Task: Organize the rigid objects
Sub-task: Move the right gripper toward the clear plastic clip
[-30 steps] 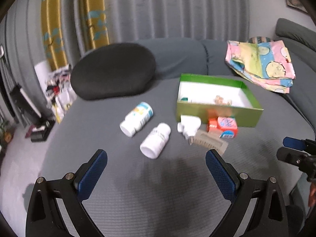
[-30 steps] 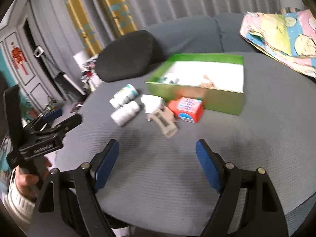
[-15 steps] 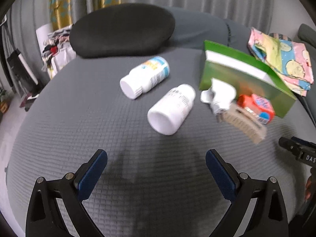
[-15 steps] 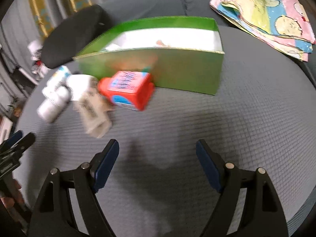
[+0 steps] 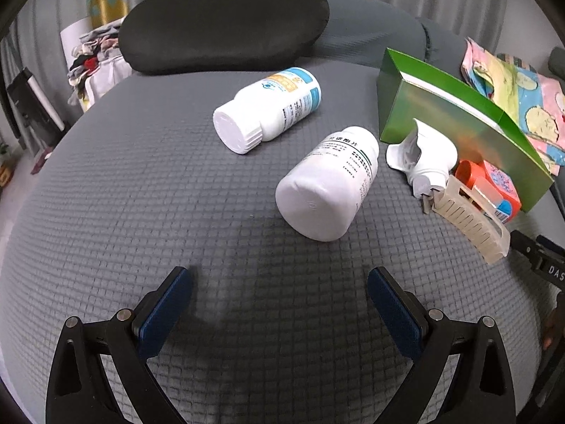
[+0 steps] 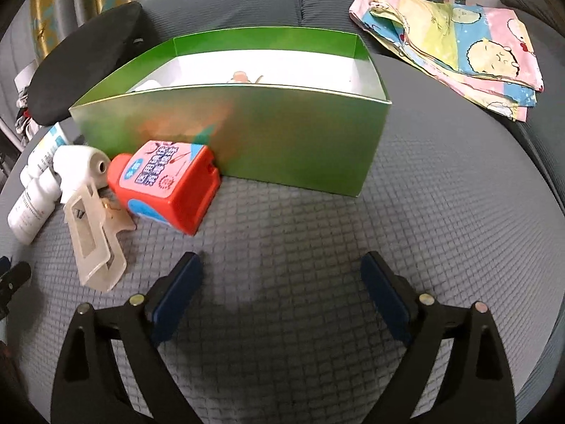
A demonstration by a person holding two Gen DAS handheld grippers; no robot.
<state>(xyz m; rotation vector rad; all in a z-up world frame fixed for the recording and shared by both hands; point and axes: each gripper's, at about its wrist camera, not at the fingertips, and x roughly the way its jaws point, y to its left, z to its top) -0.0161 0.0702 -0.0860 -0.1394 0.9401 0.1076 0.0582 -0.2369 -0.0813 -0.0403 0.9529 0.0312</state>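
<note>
Two white pill bottles lie on the grey cushion: a plain one [image 5: 328, 183] close ahead of my left gripper [image 5: 279, 284], and a blue-labelled one [image 5: 268, 109] farther back. My left gripper is open with nothing between its fingers. A green box [image 6: 243, 120] stands ahead of my right gripper [image 6: 282, 274], holding a few small items. Against its front left lie a red box [image 6: 166, 185], a white spray head [image 6: 79, 164] and a translucent hair clip [image 6: 93, 243]. My right gripper's jaws are opening, with nothing between them.
A black oval cushion [image 5: 222, 21] lies behind the bottles. A folded cartoon-print cloth [image 6: 455, 39] rests right of the green box. The other gripper's tip [image 5: 540, 261] shows at the left wrist view's right edge. Clutter stands on the floor far left.
Both grippers have dropped and come closer to the cushion; the bottles and the green box loom larger. My right gripper's fingers stand wider apart than before.
</note>
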